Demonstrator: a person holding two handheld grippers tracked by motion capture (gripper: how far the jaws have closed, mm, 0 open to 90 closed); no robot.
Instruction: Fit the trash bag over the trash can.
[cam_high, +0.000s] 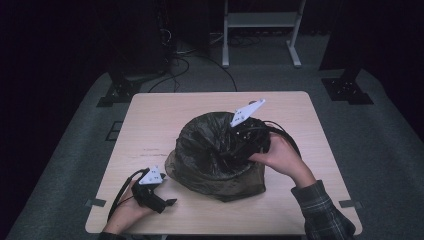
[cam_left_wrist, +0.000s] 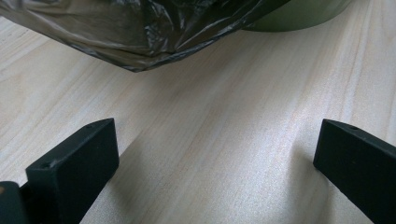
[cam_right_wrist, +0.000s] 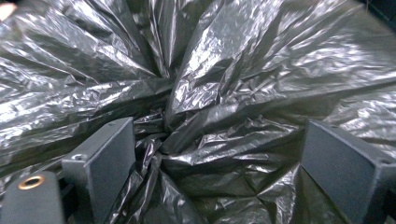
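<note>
**Bag liner is pushed down into the bin**

The black bag (cam_high: 215, 150) sits at centre of the high view, draped over a green bin (cam_left_wrist: 299, 14) on the table (cam_high: 165, 115). The right gripper (cam_high: 234, 152) is reached into the bag's hollow; its jaws are wide apart, w/ crumpled plastic between them, nothing clamped. The film should be pressed down gently, not torn. The left gripper (cam_high: 167, 202), lower left, is rested on the table, jaws apart, nothing held.
</note>
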